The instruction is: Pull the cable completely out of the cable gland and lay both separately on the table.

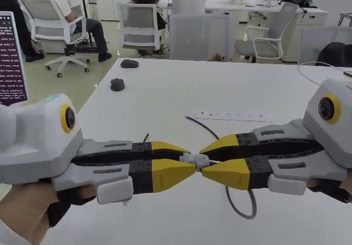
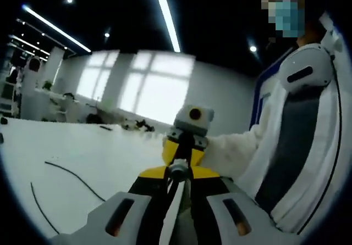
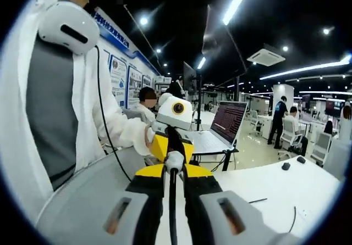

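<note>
Cable gland [image 1: 197, 160] is held above the worktop [image 1: 165, 102], on the near side of the power strip [image 1: 228, 115], clamped in the left gripper [image 1: 188, 158] jaws. Cable [image 1: 229, 198] is not yet out of the gland and is pinched by the right gripper [image 1: 205, 161] jaws, tip to tip with the left. Cable slack is looped nearer than the strip.

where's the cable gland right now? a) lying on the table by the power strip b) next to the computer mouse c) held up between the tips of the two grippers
c: in the head view the cable gland sits pinched at the left gripper's yellow tips, facing the right gripper, which clamps the cable, above the table.
</note>
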The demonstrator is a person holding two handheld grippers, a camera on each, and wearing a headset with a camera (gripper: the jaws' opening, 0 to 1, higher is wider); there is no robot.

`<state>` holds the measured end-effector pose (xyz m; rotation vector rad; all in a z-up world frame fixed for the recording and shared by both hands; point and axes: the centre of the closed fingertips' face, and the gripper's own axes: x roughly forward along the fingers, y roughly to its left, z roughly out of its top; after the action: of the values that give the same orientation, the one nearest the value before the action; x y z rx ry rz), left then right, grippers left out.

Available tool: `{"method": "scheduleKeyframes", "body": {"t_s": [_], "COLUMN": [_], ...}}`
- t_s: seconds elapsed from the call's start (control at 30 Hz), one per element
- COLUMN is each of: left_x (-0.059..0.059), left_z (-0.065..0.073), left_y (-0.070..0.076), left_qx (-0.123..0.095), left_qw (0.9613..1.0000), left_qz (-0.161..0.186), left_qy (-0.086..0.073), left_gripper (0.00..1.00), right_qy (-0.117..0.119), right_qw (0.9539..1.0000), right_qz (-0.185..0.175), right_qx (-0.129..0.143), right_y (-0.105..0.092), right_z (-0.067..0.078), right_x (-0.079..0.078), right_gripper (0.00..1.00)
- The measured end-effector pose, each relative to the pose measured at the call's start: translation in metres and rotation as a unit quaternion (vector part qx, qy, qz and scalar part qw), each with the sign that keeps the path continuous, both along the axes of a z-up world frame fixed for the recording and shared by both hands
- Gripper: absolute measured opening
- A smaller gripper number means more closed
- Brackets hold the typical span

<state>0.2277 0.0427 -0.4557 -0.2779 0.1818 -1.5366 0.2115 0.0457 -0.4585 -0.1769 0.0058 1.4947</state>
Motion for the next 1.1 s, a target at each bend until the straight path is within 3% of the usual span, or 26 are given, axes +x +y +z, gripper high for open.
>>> {"method": "scheduleKeyframes", "body": {"t_s": [0.13, 0.2, 0.27, 0.33, 0.43, 0.5, 0.6, 0.7, 0.8, 0.83, 0.93, 1.03, 1.1], "left_x": [-0.003, -0.004, -0.003, -0.006, -0.008, -0.009, -0.010, -0.008, -0.006, -0.007, -0.009, -0.008, -0.007], "left_z": [-0.002, -0.001, -0.001, 0.000, -0.002, -0.004, -0.004, -0.009, -0.013, -0.013, -0.012, -0.003, 0.005], "left_y": [0.000, 0.002, 0.005, 0.007, 0.007, 0.005, 0.003, 0.002, 0.000, -0.003, -0.010, -0.009, -0.005], "left_qx": [0.006, 0.004, 0.004, 0.004, 0.009, 0.013, 0.013, 0.020, 0.019, 0.018, 0.028, 0.016, 0.005], "left_qw": [0.9999, 0.9997, 0.9993, 0.9987, 0.9983, 0.9978, 0.9974, 0.9961, 0.9955, 0.9947, 0.9908, 0.9916, 0.9917], "left_qz": [0.005, 0.012, 0.021, 0.025, 0.031, 0.037, 0.044, 0.051, 0.062, 0.066, 0.081, 0.088, 0.086], "left_qy": [-0.013, -0.020, -0.030, -0.043, -0.049, -0.054, -0.057, -0.068, -0.069, -0.076, -0.105, -0.094, -0.096], "left_gripper": [0.15, 0.15, 0.15, 0.15, 0.15, 0.15, 0.15, 0.15, 0.16, 0.16, 0.16, 0.17, 0.17], "right_qy": [0.011, 0.040, 0.051, 0.059, 0.070, 0.072, 0.069, 0.064, 0.067, 0.072, 0.060, 0.067, 0.061], "right_qw": [0.9999, 0.9990, 0.9983, 0.9981, 0.9975, 0.9974, 0.9974, 0.9977, 0.9977, 0.9972, 0.9978, 0.9970, 0.9975], "right_qz": [0.003, -0.002, -0.019, -0.017, -0.011, -0.006, 0.001, 0.011, 0.010, 0.017, 0.028, 0.034, 0.027], "right_qx": [0.003, 0.019, 0.023, 0.012, 0.008, 0.000, -0.021, -0.018, -0.004, 0.001, 0.005, 0.016, 0.026], "right_y": [0.000, -0.002, -0.007, -0.012, -0.013, -0.011, -0.007, -0.005, -0.008, -0.010, -0.016, -0.017, -0.014], "right_z": [-0.002, 0.001, 0.000, -0.004, -0.007, -0.011, -0.021, -0.026, -0.028, -0.027, -0.026, -0.016, -0.008], "right_x": [0.000, 0.001, 0.007, 0.007, 0.003, 0.002, 0.002, 0.001, 0.003, 0.001, 0.001, 0.001, 0.000], "right_gripper": [0.11, 0.12, 0.18, 0.16, 0.15, 0.18, 0.07, 0.03, 0.02, 0.02, 0.02, 0.02, 0.02]}}
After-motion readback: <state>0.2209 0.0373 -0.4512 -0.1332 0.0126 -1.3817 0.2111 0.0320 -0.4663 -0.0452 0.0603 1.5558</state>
